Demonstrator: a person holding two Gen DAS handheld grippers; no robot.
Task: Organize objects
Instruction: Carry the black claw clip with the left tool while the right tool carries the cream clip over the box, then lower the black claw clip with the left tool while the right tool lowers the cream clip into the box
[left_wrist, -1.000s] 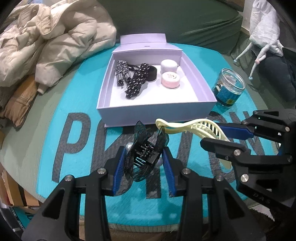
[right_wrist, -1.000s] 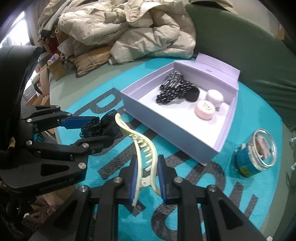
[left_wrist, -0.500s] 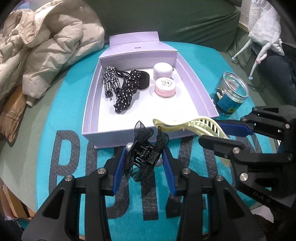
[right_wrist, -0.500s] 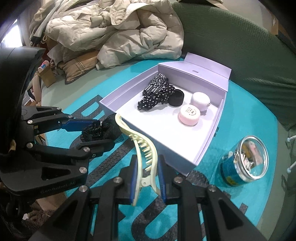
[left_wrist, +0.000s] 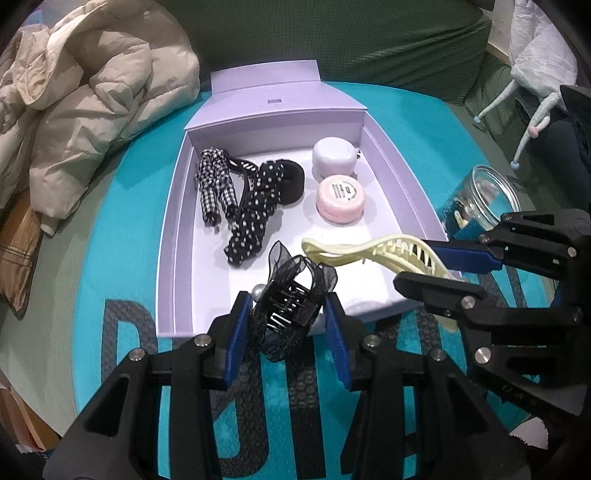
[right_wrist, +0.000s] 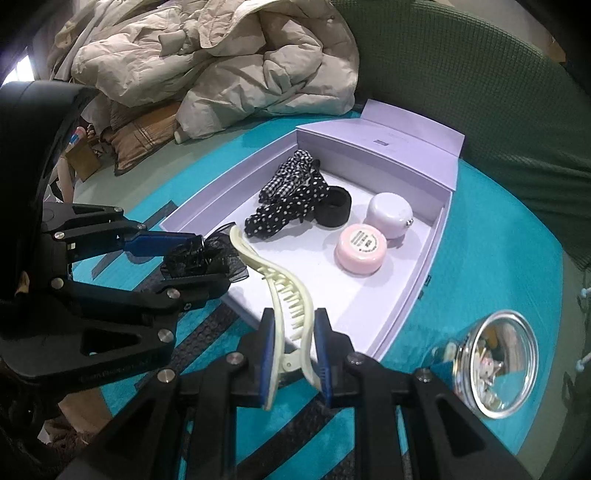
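My left gripper is shut on a black lace hair claw, held over the near edge of the open lilac box. My right gripper is shut on a long cream hair claw, whose tip reaches over the box's near rim. In the left wrist view the cream claw and right gripper come in from the right. Inside the box lie a checked scrunchie, a dotted scrunchie, a black hair band, a pink round case and a white round case.
The box sits on a teal mat with dark letters. A glass jar with small items stands right of the box. A cream puffy jacket is heaped at the left, against a green sofa back.
Both grippers have moved forward together toward the box, each keeping its claw. The claws now hang over the box's near rim instead of over the mat.
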